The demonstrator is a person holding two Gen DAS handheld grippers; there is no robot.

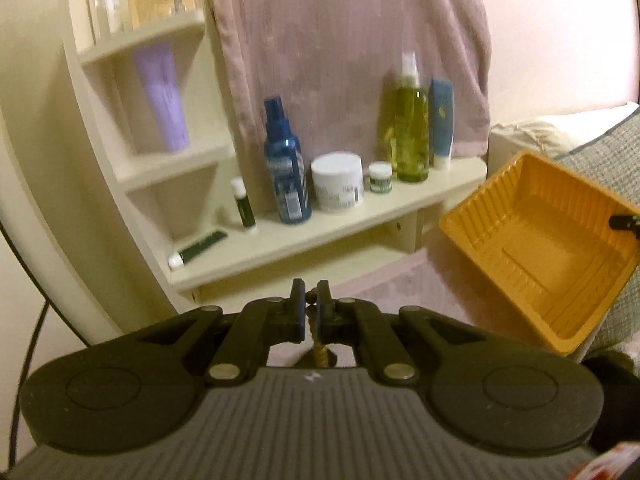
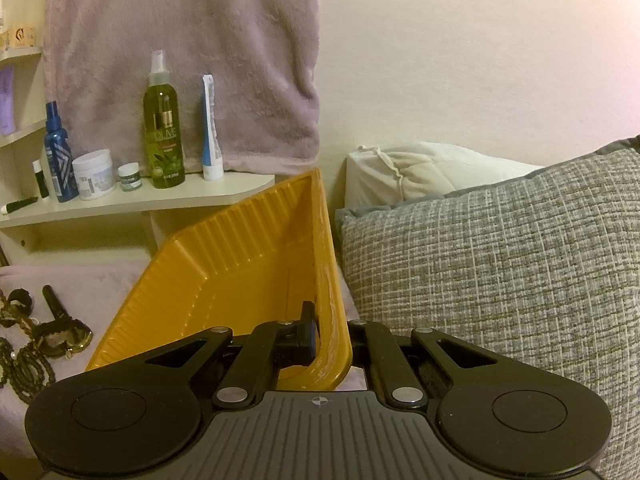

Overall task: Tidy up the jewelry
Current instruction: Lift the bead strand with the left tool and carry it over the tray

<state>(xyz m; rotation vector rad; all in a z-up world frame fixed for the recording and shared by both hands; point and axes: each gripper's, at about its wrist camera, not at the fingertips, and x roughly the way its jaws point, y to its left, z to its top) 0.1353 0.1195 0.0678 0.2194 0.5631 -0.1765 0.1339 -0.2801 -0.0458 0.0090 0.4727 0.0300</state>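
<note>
Through my left wrist camera, my left gripper (image 1: 311,294) is pinched nearly closed on a thin, brownish beaded strand of jewelry (image 1: 314,326) that hangs down between the pads. Beyond it a cream wooden shelf (image 1: 400,210) carries a blue spray bottle (image 1: 286,172), a white jar (image 1: 338,180) and a green olive-oil bottle (image 1: 412,136), in front of a mauve towel (image 1: 344,48). At the right edge, the ribbed orange plastic tray (image 1: 532,248) is tilted, its hollow facing me.

Over on the right wrist camera, my right gripper (image 2: 320,332) is clamped on the orange tray's rim (image 2: 332,280), holding it tipped up on edge beside a grey woven cushion (image 2: 500,264). At the lower left edge, dark beaded jewelry pieces (image 2: 36,340) lie heaped on the pinkish cloth surface (image 2: 100,280), well left of the tray.
</note>
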